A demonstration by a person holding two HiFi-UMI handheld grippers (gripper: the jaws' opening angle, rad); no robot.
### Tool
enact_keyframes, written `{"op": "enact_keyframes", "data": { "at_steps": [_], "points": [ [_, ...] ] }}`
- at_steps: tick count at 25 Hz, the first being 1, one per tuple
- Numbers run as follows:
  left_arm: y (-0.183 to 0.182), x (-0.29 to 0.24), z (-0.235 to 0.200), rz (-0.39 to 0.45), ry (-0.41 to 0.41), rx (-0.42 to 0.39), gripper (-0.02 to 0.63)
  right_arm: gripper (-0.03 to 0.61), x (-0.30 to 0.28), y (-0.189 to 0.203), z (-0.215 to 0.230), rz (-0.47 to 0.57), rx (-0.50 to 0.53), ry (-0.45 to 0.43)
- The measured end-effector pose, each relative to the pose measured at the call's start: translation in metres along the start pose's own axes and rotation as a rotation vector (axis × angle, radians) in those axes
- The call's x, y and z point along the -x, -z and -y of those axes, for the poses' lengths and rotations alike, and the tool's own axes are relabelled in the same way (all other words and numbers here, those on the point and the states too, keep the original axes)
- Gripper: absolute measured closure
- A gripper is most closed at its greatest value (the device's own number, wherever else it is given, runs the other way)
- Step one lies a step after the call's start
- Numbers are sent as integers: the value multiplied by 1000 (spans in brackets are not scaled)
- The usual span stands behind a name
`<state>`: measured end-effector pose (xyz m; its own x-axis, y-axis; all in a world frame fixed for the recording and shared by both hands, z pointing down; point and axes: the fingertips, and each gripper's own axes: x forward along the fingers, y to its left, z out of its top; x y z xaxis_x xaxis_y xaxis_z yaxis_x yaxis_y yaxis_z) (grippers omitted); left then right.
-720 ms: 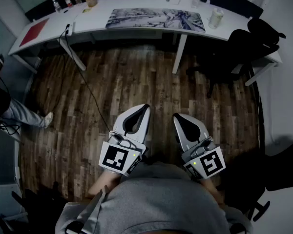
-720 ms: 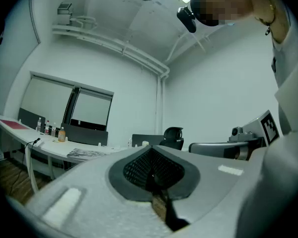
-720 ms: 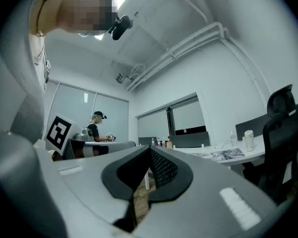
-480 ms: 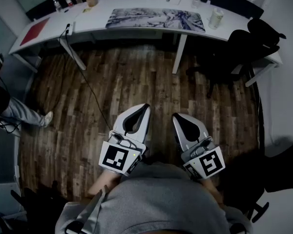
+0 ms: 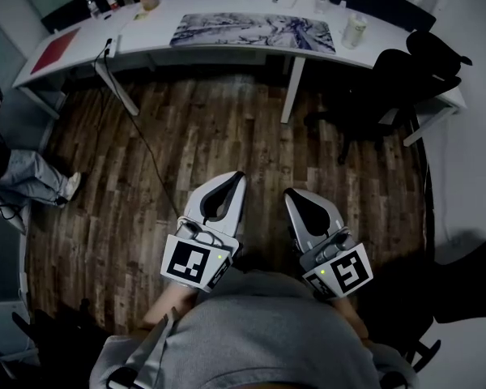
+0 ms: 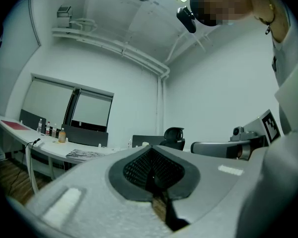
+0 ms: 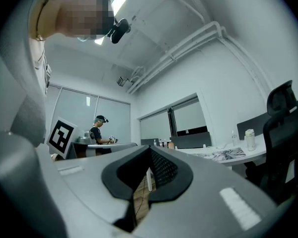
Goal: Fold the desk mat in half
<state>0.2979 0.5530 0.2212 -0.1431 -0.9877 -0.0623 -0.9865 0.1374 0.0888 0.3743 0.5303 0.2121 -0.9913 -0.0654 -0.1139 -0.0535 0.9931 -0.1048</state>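
Note:
The desk mat [image 5: 253,31], grey-white with a marbled print, lies flat on the long white desk [image 5: 154,35] at the far side of the room; it also shows small in the left gripper view as desk mat [image 6: 84,153] and in the right gripper view as desk mat [image 7: 223,155]. Both grippers are held close to the person's body, well short of the desk, over the wooden floor. My left gripper [image 5: 236,175] is shut and holds nothing. My right gripper [image 5: 290,193] is shut too, with nothing in it.
A black office chair [image 5: 389,83] stands by the desk's right end. A cable [image 5: 150,156] runs from the desk across the floor. Bottles [image 5: 113,0], a cup [image 5: 355,29] and a red folder [image 5: 55,51] sit on the desk. A seated person's legs [image 5: 24,177] show at left.
The head view has shifted slightly, so the desk and mat sit a little higher and further left. The grippers stay shut in the same place before the body.

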Motion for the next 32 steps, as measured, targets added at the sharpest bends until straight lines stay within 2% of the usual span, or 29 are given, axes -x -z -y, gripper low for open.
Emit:
{"op": "enact_keyframes", "data": {
  "at_steps": [11, 17, 32],
  "points": [
    [6, -1, -1, -13, -68, -12, 615, 577, 3, 5, 8, 8, -56, -50],
    [8, -20, -20, -4, -62, -12, 615, 577, -20, 11, 22, 5, -41, -51],
    [-4, -143, -118, 13, 1, -17, 615, 577, -132, 3, 123, 32, -7, 38]
  ]
}}
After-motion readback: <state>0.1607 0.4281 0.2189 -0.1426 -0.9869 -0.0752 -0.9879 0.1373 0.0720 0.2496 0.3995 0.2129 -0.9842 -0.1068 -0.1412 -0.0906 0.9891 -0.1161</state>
